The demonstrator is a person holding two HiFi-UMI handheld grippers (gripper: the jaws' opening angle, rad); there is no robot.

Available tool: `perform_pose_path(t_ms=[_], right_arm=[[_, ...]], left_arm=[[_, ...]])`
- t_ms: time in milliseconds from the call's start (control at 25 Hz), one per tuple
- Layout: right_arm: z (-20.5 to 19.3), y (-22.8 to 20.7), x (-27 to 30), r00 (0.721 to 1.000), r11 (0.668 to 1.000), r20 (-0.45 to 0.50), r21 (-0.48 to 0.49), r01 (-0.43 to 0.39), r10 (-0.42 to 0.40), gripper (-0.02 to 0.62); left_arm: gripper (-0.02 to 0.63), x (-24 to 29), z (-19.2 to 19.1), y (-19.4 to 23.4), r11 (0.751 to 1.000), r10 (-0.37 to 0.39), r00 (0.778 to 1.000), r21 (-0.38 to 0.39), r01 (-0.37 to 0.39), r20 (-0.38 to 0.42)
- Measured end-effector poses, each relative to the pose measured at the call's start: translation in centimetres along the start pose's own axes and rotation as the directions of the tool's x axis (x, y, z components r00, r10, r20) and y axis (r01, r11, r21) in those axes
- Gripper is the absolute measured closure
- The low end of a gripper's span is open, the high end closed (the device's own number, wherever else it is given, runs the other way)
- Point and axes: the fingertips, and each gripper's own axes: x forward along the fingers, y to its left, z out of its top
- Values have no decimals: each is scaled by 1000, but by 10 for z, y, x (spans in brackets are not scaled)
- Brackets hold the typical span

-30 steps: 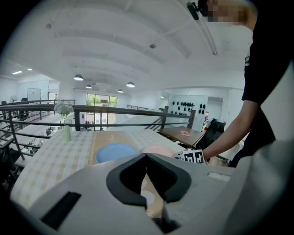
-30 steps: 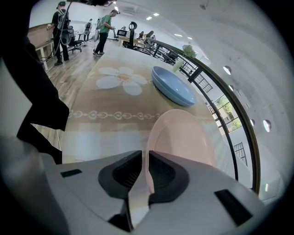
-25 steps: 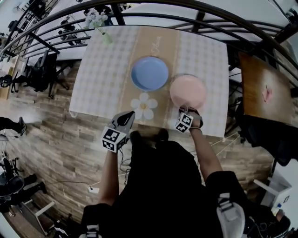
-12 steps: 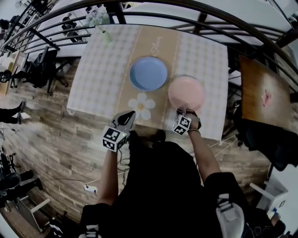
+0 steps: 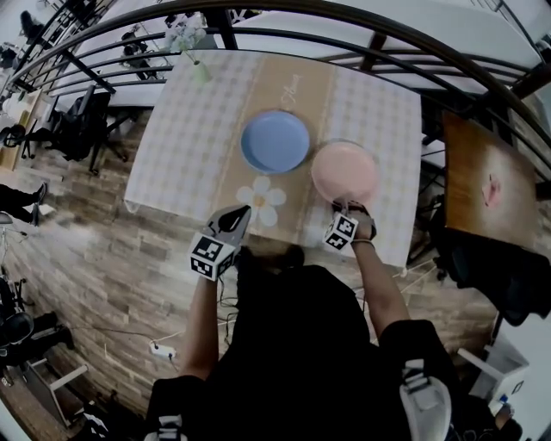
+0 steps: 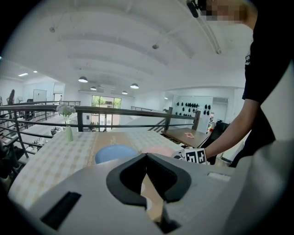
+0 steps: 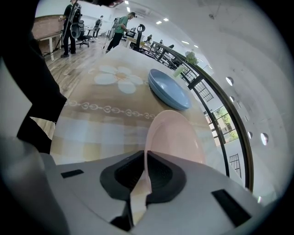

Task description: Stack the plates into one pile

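Note:
A blue plate (image 5: 275, 141) lies in the middle of the table on the tan runner; it also shows as the blue plate (image 7: 168, 89) and the blue plate (image 6: 114, 153). To its right is a pink plate (image 5: 345, 171), and my right gripper (image 5: 346, 208) is shut on its near rim. In the right gripper view the pink plate (image 7: 173, 137) rises edge-on from between the closed jaws of that right gripper (image 7: 146, 170). My left gripper (image 5: 236, 217) hovers at the table's near edge, shut, with nothing in it; the left gripper (image 6: 146, 158) shows its tips meeting.
The table (image 5: 189, 129) has a checked cloth with a white flower print (image 5: 262, 199). A vase with flowers (image 5: 195, 62) stands at the far left corner. A black railing (image 5: 362, 17) runs behind. A brown side table (image 5: 486, 177) is to the right.
The view has shifted slightly. The right gripper stays clamped on the pink plate's rim. The left gripper has hardly moved.

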Motion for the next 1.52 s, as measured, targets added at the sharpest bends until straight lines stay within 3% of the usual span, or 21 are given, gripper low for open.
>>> perform_pose_path(t_ms=[560,960,1520], right_arm=[[24,-54,0,998,997,38,-63,51,-49,578],[66,-82,6,994,992,79,-97,81,-74,580],[127,-82,10,991,984,109,-148,98,-83,580]], left_arm=[[604,-17,12,16,996,85,996,-30,-84,41],[604,-33,14,37,992,126,991,-37,-124,49],[604,-52,37,89,989,147,984,-22,-145,99]])
